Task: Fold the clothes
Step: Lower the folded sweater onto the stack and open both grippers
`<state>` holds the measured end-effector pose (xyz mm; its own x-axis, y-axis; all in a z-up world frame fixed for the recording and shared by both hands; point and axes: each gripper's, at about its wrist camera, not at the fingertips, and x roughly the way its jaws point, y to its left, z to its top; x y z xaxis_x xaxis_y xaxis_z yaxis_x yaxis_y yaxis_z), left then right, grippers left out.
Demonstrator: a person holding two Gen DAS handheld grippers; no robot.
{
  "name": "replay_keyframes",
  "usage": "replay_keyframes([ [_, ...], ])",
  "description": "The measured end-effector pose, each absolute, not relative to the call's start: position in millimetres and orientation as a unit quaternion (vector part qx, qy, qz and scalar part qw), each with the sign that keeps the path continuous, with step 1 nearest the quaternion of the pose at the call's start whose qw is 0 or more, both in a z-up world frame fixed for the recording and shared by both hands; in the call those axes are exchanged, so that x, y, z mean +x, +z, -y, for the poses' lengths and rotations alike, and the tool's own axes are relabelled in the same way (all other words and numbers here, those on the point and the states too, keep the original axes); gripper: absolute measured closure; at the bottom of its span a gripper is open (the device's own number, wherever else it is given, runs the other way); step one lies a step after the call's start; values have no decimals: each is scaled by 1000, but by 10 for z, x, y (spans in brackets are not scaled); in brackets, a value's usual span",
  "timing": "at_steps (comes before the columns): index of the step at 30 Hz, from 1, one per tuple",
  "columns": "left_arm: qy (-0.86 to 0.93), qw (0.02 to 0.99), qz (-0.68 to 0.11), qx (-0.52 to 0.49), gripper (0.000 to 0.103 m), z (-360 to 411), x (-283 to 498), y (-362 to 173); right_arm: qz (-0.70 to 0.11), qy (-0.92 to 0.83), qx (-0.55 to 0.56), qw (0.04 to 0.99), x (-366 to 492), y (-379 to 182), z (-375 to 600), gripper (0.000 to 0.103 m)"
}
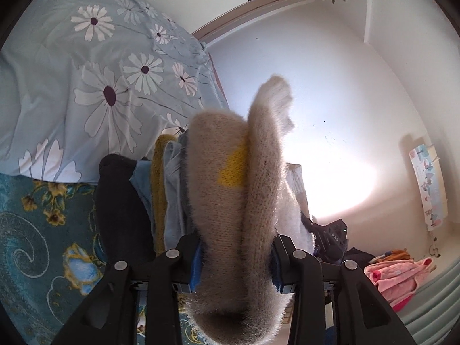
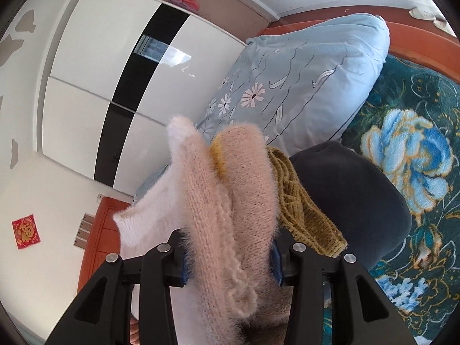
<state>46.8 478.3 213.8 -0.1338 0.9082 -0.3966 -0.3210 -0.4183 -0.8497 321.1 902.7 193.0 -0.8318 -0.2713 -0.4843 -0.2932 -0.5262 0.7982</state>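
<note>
A: Entry, left wrist view. The left gripper (image 1: 235, 261) is clamped on a fuzzy knit sweater (image 1: 218, 166); both blue-padded fingers (image 1: 196, 267) press into a thick bunch of it. Fabric is beige-pink with long fluffy nap and a yellow patch (image 1: 231, 169) showing in the fold between two lobes. One lobe stands up and curls over above the jaws. A white section (image 1: 293, 215) hangs on the far side.

B: Right wrist view agrees. The right gripper (image 2: 230, 258) is likewise closed on the same sweater (image 2: 250, 172), fabric bulging out above and below the fingers (image 2: 276, 261). Colour reads pinker here. The knit stitches are plain to see, and there is a looped, ridged edge (image 2: 230, 244) running down the middle. The white part (image 2: 149, 210) ends in a cuff-like edge with a faint tan line. Yellow (image 2: 217, 155) peeks between the lobes again.

A: Location?

B: Held up off the bed, over a pile of other clothes: a mustard ribbed knit (image 2: 299, 204), then a dark navy garment (image 2: 353, 201), both lying on the teal floral blanket (image 2: 417, 149).

A: I see that pile too: dark garment (image 1: 120, 201), mustard knit (image 1: 159, 178), light blue cloth (image 1: 174, 189). The daisy-print duvet (image 1: 86, 72) lies beyond it. A pink garment (image 1: 396, 276) lies well apart, on the floor by the wall.
</note>
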Motion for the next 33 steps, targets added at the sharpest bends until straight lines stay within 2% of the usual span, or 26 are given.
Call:
replay_keyframes([
  [5, 706, 433, 278, -486, 52, -4788, 468, 2299, -441, 837, -323, 33, 3165, 2161, -8942, 49],
  [10, 739, 414, 256, -467, 33, -4639, 624, 2544, -393, 856, -329, 66, 3251, 2411, -8828, 36],
  [13, 764, 407, 223, -449, 22, -4581, 795, 2765, -363, 875, -307, 93, 3402, 2650, -8741, 34],
  [16, 781, 406, 193, -433, 16, -4570, 982, 2933, -324, 897, -281, 108, 3540, 2908, -8559, 21],
  [17, 785, 406, 185, -429, 14, -4578, 1025, 2959, -310, 903, -276, 110, 3580, 2978, -8477, 21],
  [19, 793, 403, 165, -426, 4, -4598, 1134, 3002, -275, 917, -265, 114, 3656, 3103, -8265, 21],
  [21, 802, 401, 152, -416, 0, -4599, 1259, 3025, -252, 929, -244, 117, 3759, 3155, -8073, 21],
  [28, 835, 393, 113, -369, 0, -4519, 1703, 3074, -188, 957, -184, 124, 4105, 3245, -7460, 21],
  [30, 838, 392, 105, -364, 0, -4508, 1805, 3037, -184, 958, -184, 124, 4153, 3172, -7345, 18],
  [31, 838, 392, 104, -364, 0, -4500, 1853, 3010, -180, 958, -189, 123, 4164, 3114, -7293, 11],
  [33, 838, 392, 101, -365, 0, -4484, 1947, 2956, -175, 958, -196, 117, 4196, 2993, -7181, 10],
])
